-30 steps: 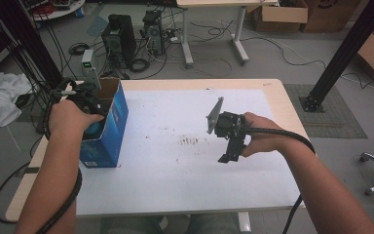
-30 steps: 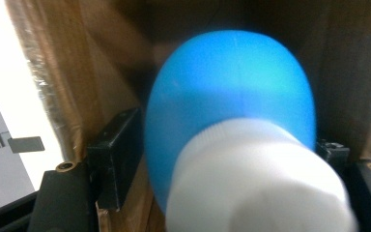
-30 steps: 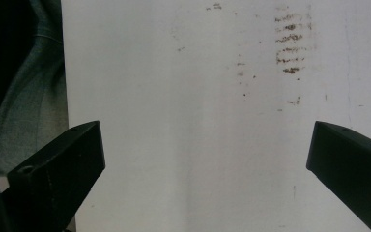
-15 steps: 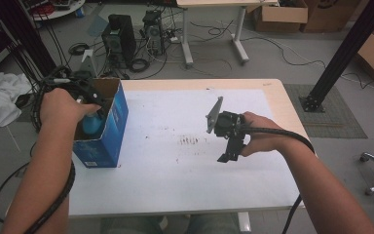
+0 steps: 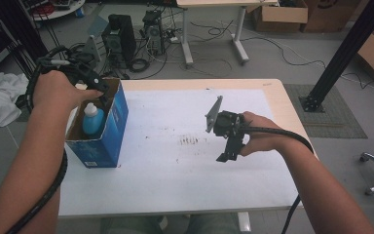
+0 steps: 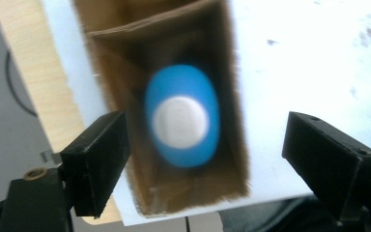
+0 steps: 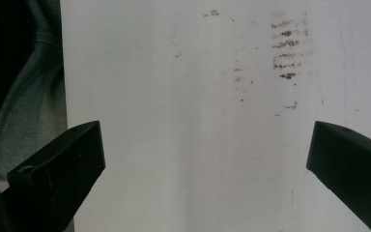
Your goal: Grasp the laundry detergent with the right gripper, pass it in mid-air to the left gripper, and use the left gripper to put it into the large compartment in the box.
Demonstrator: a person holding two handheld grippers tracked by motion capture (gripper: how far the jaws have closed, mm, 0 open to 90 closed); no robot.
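- The left tongs [image 6: 203, 159] hang above the open top of the blue box [image 5: 114, 127], which stands at the left edge of the tabletop [image 5: 175, 185]
- In the left gripper view these tongs are spread wide and hold nothing; one jaw is over the box's outer wall, the other is over the white tabletop beside the box
- The blue bottle [image 6: 181, 116] with a white cap [image 6: 179, 120] stands upright inside the box [image 6: 232, 121], below and between the jaws; nothing touches it
- In the high view the bottle [image 5: 92, 119] is in the near part of the box, and the left hand [image 5: 58, 90] is just behind it, above the box's far end
- The right tongs [image 7: 205, 169] are also released and empty, pointing down at the bare tabletop [image 7: 174, 121]
- In the high view the right tongs [image 5: 229, 152] are held over the middle-right part of the tabletop, well apart from the box, near some small brown marks [image 5: 190, 141]
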